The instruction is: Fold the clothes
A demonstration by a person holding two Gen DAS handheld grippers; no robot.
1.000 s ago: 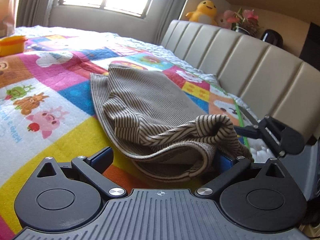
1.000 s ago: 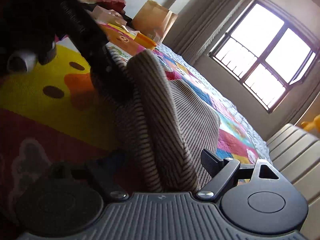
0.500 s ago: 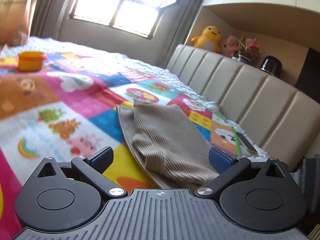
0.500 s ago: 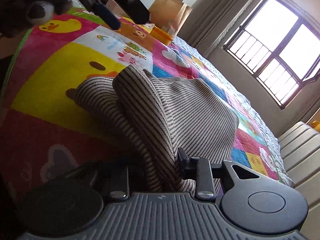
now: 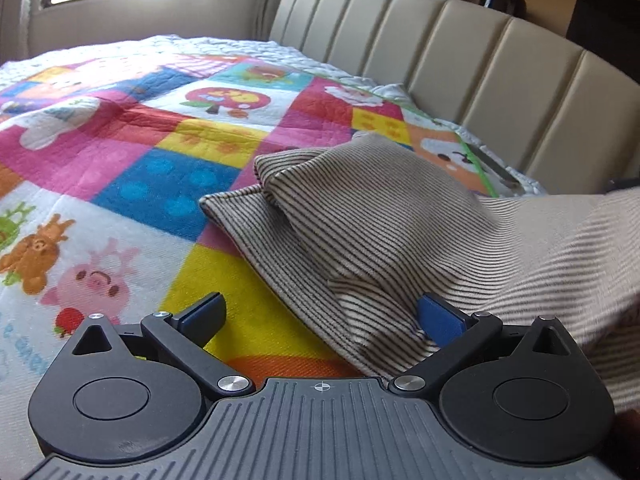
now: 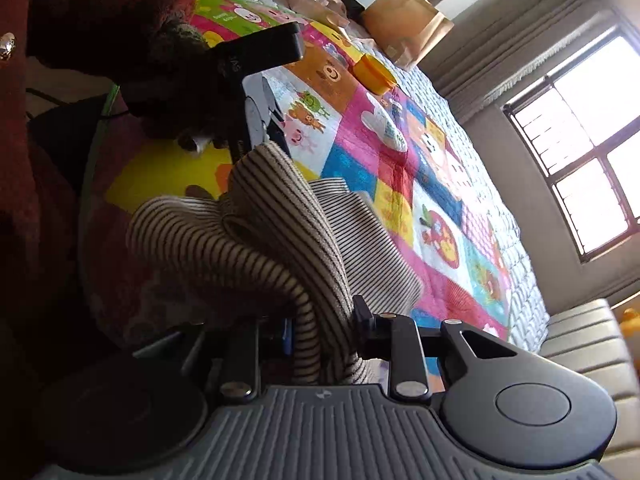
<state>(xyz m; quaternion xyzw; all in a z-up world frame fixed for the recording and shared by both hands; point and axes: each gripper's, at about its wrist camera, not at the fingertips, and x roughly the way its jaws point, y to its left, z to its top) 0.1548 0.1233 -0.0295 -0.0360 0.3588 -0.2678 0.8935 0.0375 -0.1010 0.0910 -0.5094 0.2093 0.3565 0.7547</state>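
A beige garment with thin dark stripes (image 5: 372, 216) lies partly folded on a colourful patchwork quilt (image 5: 132, 148). My left gripper (image 5: 320, 316) is open, its blue-padded fingers (image 5: 438, 318) spread on either side of the garment's near edge, the cloth draped against the right one. In the right wrist view the same garment (image 6: 280, 240) is bunched and lifted, and my right gripper (image 6: 320, 334) is shut on a fold of it. The left gripper body (image 6: 256, 92) shows beyond the garment there.
A padded beige headboard (image 5: 460, 60) runs along the right of the bed. An orange cup (image 6: 376, 74) and a brown paper bag (image 6: 404, 20) sit at the far side of the quilt. A window (image 6: 580, 120) is beyond. A person's dark red sleeve (image 6: 80, 20) is at the left.
My left gripper has let go of the garment, pulled back, then come down near its edge again, still open. My right gripper has closed on a fold and lifted it.
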